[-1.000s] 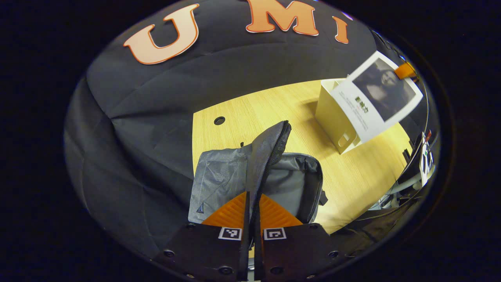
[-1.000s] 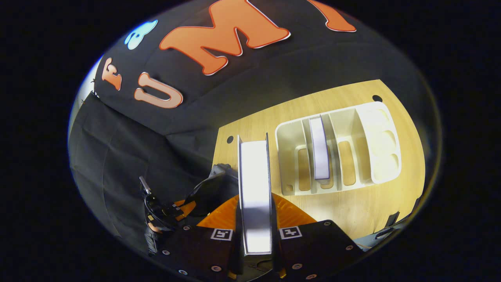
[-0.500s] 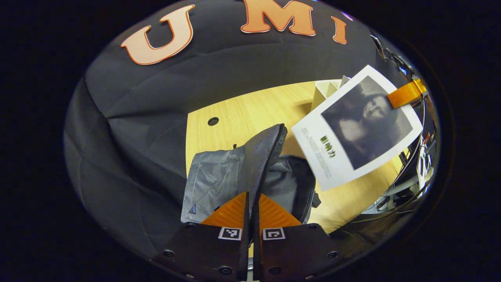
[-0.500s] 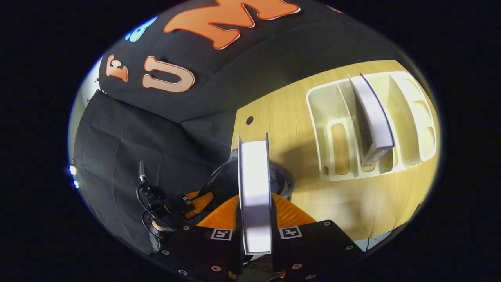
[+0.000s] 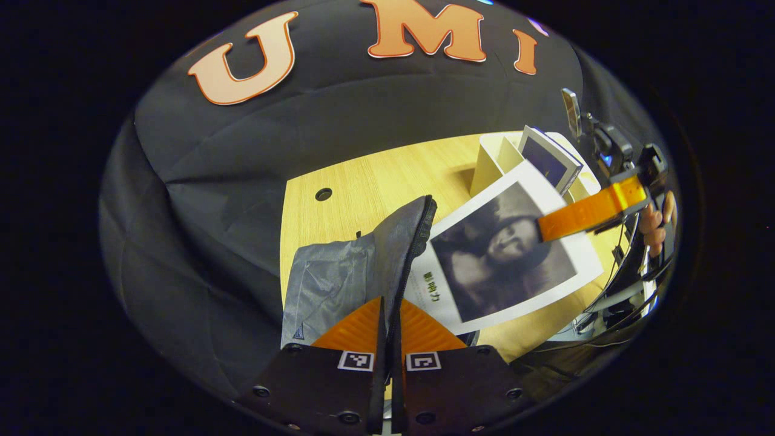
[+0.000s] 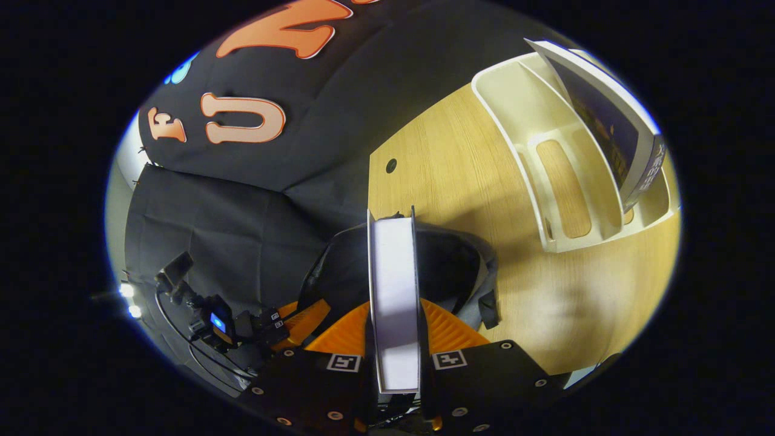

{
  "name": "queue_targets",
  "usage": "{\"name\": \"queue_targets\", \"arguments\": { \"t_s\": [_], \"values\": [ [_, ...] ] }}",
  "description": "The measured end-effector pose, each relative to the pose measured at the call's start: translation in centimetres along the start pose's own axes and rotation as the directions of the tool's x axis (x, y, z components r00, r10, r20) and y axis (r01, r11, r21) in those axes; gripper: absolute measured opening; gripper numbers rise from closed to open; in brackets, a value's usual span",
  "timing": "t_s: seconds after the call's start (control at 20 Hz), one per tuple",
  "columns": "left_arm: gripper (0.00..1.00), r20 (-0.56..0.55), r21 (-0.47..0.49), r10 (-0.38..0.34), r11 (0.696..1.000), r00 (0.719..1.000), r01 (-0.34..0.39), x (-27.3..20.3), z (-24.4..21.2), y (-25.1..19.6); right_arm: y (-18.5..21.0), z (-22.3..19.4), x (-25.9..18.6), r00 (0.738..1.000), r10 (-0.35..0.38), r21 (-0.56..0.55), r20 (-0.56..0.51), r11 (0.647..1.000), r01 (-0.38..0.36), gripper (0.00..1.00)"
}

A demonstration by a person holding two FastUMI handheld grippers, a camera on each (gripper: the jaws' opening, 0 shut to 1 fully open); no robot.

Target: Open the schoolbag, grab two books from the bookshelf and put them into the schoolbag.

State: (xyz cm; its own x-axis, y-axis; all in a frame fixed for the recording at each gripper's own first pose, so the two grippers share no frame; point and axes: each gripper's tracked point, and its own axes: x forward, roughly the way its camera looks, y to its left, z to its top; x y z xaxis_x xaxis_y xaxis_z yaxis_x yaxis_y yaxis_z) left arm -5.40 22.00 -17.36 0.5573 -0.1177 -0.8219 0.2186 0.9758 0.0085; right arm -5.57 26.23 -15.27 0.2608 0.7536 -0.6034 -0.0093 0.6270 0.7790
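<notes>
schoolbag (image 5: 339, 275): grey fabric, black zipper teeth, dark inside
held book (image 5: 502, 257): white cover, sepia-grey portrait picture, small green mark at its 8 o'clock; page edges white
second book (image 6: 611, 124): white edges, dark navy cover
bookshelf (image 6: 548, 151): cream-white plastic
worktop (image 6: 460, 157): light yellow wood grain, one black round hole

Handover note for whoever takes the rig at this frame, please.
Left gripper: shut on the schoolbag flap, holding it open.
Right gripper: shut on the first book, poised over the bag's mouth.
Second book stands in the bookshelf on the table.
Done: bag opened, first book picked.
Left: drop it in, fetch the second book.
</notes>
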Motion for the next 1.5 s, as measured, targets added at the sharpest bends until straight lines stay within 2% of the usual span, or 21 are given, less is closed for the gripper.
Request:
{"name": "queue_targets", "arguments": {
  "t_s": [0.1,0.15,0.25,0.3,0.35,0.55,0.8,1.0,1.05,1.1,1.15,1.2,1.25,1.3,1.35,1.5],
  "values": [
    [0.08,0.017,-0.019,-0.009,1.0,1.0,0.009,-0.1,0.3,-0.8,-0.3,-0.3,1.2,1.0,0.027,0.029,0.004,0.999,-0.027,0.28],
    [0.05,0.023,-0.021,-0.003,1.0,1.0,0.003,-0.1,0.4,-0.9,-0.8,-0.6,2.1,1.0,0.029,0.045,0.006,0.999,-0.029,0.28],
    [0.06,0.033,-0.037,0.016,0.999,0.999,-0.014,-0.5,0.2,-1.1,-1.0,-1.0,3.6,0.999,0.048,0.071,0.014,0.996,-0.049,0.29],
    [0.08,0.039,-0.043,0.013,0.999,0.999,-0.011,-0.6,0.1,-1.5,-0.9,-1.1,4.4,0.998,0.058,0.08,0.021,0.995,-0.06,0.28],
    [0.05,0.04,-0.044,0.014,0.999,0.999,-0.012,-0.7,0.0,-1.7,-1.0,-1.3,5.3,0.998,0.067,0.087,0.02,0.994,-0.068,0.29],
    [0.05,0.049,-0.053,0.008,0.999,0.999,-0.005,-1.0,-0.6,-2.4,-0.9,-2.4,8.5,0.995,0.097,0.13,0.033,0.986,-0.1,0.28],
    [0.05,0.051,-0.066,0.002,0.998,0.999,0.001,-0.9,-0.6,-2.7,-1.0,-3.5,12.2,0.995,0.089,0.123,0.053,0.988,-0.095,0.28],
    [0.05,0.058,-0.068,-0.002,0.998,0.998,0.006,-1.0,-0.5,-2.7,-0.5,-3.7,13.5,0.996,0.085,0.128,0.033,0.988,-0.088,0.29],
    [0.05,0.059,-0.071,-0.002,0.997,0.998,0.006,-1.0,-0.5,-2.7,-1.0,-4.4,13.8,0.998,0.057,0.12,-0.015,0.991,-0.055,0.3],
    [0.05,0.057,-0.073,-0.002,0.997,0.998,0.007,-0.8,-0.6,-2.6,-1.7,-5.1,13.6,0.998,0.021,0.081,-0.066,0.997,-0.016,0.46],
    [0.05,0.055,-0.077,-0.002,0.997,0.998,0.006,-0.6,-0.7,-2.6,-2.9,-5.5,13.6,0.995,-0.05,0.023,-0.086,0.998,0.052,0.37],
    [0.05,0.053,-0.077,-0.002,0.997,0.999,0.006,-0.4,-0.7,-2.5,-4.2,-5.7,12.9,0.989,-0.114,-0.038,-0.094,0.993,0.111,0.46],
    [0.05,0.055,-0.077,-0.002,0.997,0.998,0.007,-0.4,-0.7,-2.5,-5.3,-5.8,12.3,0.983,-0.157,-0.085,-0.096,0.985,0.149,0.36],
    [0.05,0.055,-0.074,-0.003,0.997,0.998,0.007,-0.3,-0.8,-2.5,-5.7,-6.0,11.6,0.978,-0.183,-0.116,-0.102,0.978,0.171,0.84],
    [0.05,0.057,-0.071,-0.003,0.997,0.998,0.007,-0.1,-0.9,-2.5,-5.5,-6.5,11.3,0.975,-0.191,-0.137,-0.118,0.975,0.175,0.74],
    [0.05,0.053,-0.071,-0.004,0.997,0.999,0.008,0.0,-1.2,-2.6,-5.7,-6.4,8.7,0.967,-0.219,-0.201,-0.128,0.961,0.191,0.89]
  ]
}}
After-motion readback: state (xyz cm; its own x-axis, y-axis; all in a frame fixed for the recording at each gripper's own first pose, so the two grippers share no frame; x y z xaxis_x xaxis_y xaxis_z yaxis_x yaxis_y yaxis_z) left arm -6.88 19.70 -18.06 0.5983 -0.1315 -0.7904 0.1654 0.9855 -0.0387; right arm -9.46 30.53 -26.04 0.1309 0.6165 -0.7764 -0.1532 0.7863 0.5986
